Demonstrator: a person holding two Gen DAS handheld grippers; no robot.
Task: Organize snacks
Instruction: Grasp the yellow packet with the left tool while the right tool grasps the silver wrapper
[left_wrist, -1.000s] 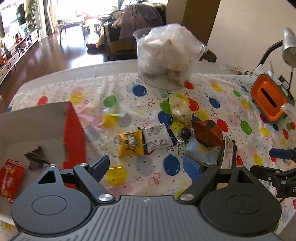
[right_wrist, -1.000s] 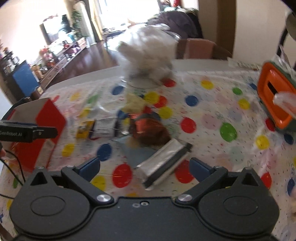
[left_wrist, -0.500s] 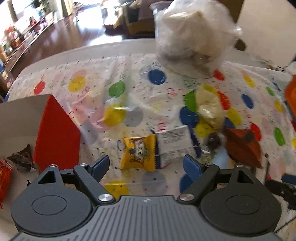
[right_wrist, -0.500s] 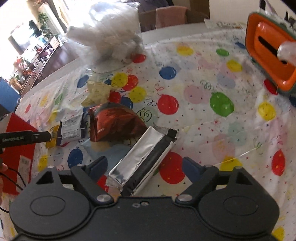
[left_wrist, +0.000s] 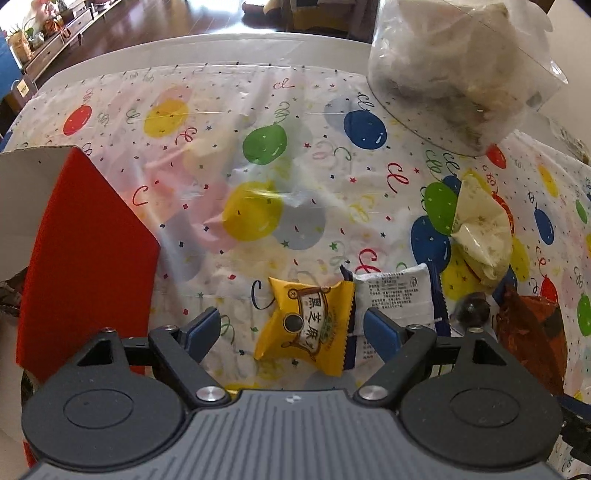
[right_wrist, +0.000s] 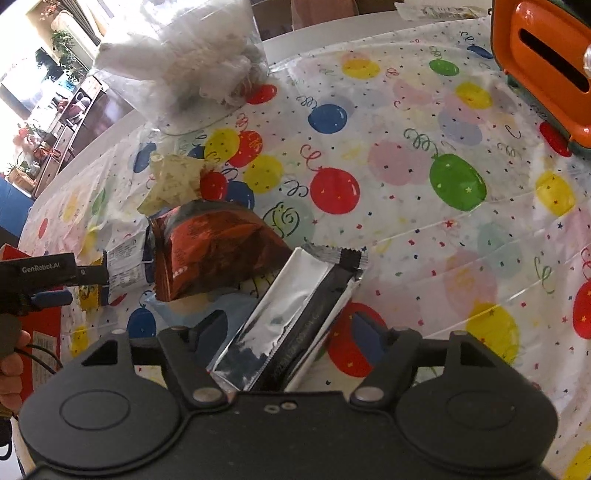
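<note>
Between closing right tongs: silver-black foil bar, unpinched; left tongs spread.

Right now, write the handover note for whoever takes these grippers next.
Left hand-held gripper: open, poised over the yellow snack packet, not gripping.
Right hand-held gripper: jaws closing around the silver-and-black bar; pads not pressing yet.
On the balloon tablecloth: white packet, cream pouch, red-brown bag, small dark ball.
Red cardboard box sits to the left; its contents are mostly out of view.
Left: everything listed above goes in.
</note>
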